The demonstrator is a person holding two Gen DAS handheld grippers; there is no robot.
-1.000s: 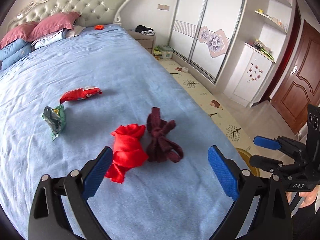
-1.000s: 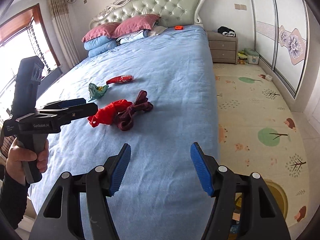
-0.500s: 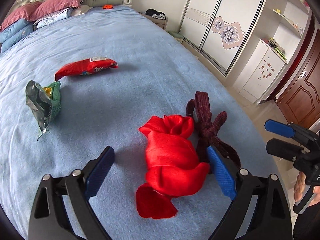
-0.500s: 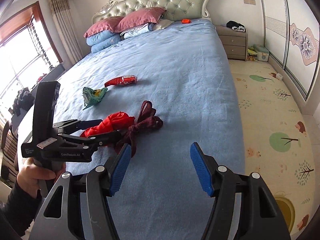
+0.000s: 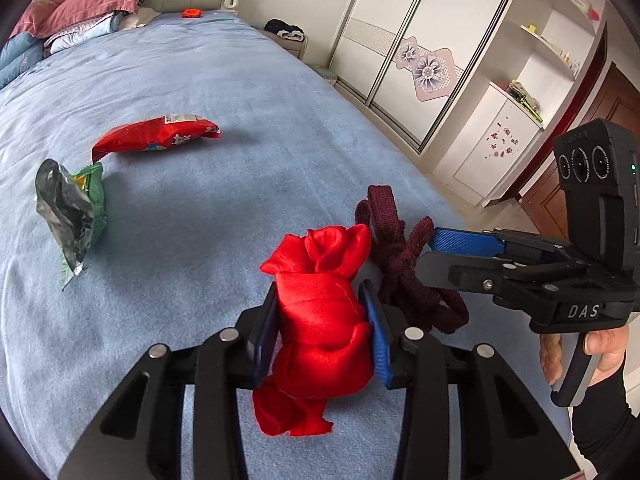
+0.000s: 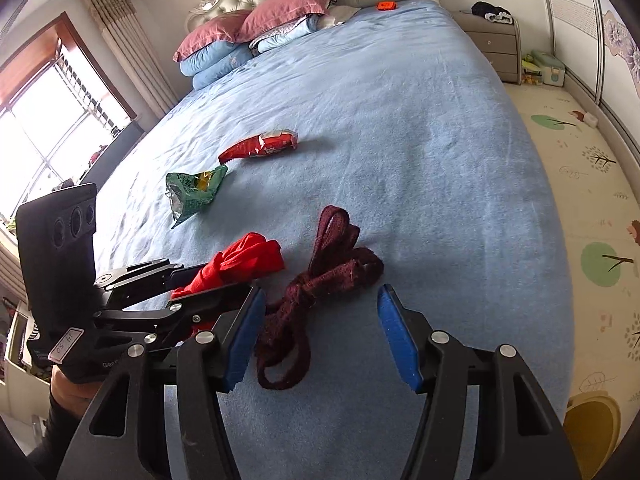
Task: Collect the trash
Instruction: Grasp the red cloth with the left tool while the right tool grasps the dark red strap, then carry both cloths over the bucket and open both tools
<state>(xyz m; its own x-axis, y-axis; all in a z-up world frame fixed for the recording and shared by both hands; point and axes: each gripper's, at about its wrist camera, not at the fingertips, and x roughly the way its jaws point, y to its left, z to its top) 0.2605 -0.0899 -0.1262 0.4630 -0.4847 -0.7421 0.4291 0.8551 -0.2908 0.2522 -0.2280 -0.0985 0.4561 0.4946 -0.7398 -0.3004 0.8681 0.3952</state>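
Note:
My left gripper (image 5: 320, 332) is shut on a crumpled red cloth (image 5: 320, 316) lying on the blue bed (image 5: 224, 80). A knotted dark maroon cloth (image 6: 316, 280) lies right beside it. My right gripper (image 6: 320, 332) is open and straddles the near end of the maroon cloth; it also shows in the left wrist view (image 5: 464, 244). A red snack wrapper (image 5: 156, 140) and a green and silver wrapper (image 5: 72, 208) lie farther up the bed, to the left.
Pillows (image 6: 256, 28) and a small orange object (image 6: 386, 6) lie at the headboard. A nightstand (image 6: 492, 48) and a patterned floor mat (image 6: 592, 184) are right of the bed. A yellow round object (image 6: 592, 428) stands on the floor at lower right.
My left gripper moved down to the red cloth and closed on it. My right gripper moved in over the maroon cloth and stayed open.

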